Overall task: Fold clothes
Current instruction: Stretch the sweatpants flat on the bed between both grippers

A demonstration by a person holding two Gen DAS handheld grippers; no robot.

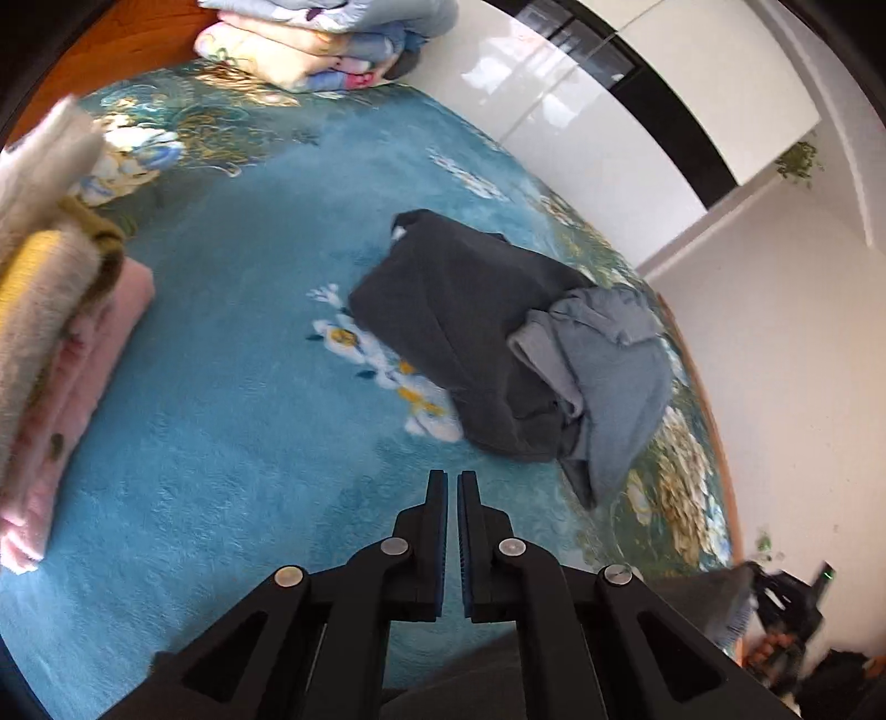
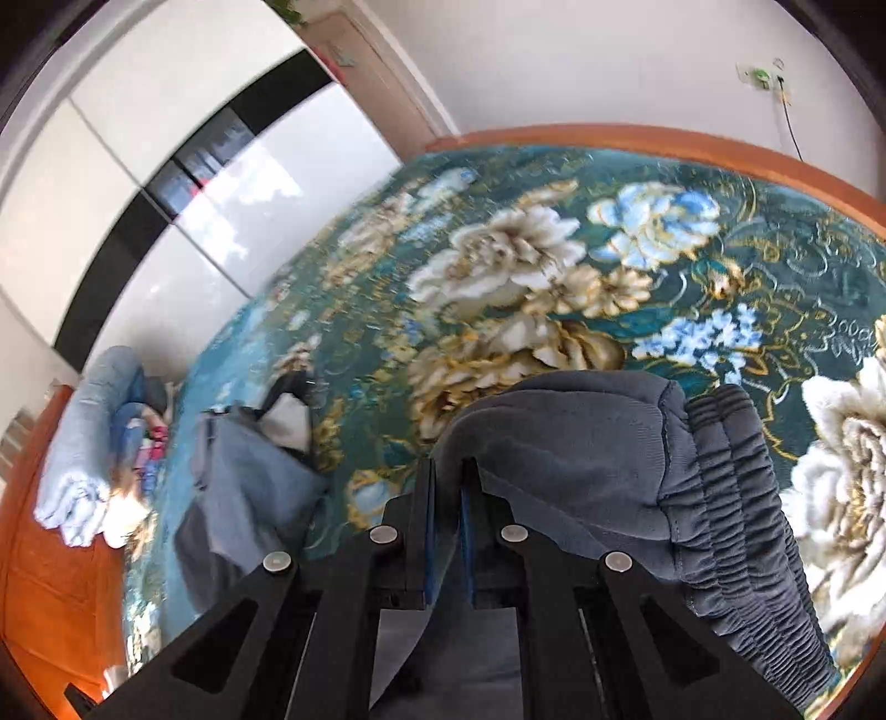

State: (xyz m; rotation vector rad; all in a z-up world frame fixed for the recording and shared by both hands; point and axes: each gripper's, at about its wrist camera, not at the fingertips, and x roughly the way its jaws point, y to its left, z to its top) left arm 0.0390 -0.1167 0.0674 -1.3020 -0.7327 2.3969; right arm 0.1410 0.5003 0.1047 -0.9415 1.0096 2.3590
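My left gripper point(image 1: 452, 477) is shut and empty, held above the blue floral blanket point(image 1: 249, 343). Ahead of it lies a heap of clothes: a dark grey garment point(image 1: 459, 310) with a lighter blue-grey one point(image 1: 614, 365) crumpled on its right end. My right gripper point(image 2: 448, 465) is shut on the dark grey sweatpants point(image 2: 598, 459), whose fabric drapes over the fingers; their elastic waistband point(image 2: 742, 498) hangs to the right. The same heap shows at the left of the right wrist view point(image 2: 243, 487).
A stack of folded clothes, pink point(image 1: 72, 399) at the bottom with beige and yellow on top, sits at the left. Folded quilts point(image 1: 310, 50) lie at the far end. The bed's wooden edge point(image 2: 664, 138) borders the white wall. A glossy wardrobe point(image 1: 598, 111) stands beyond.
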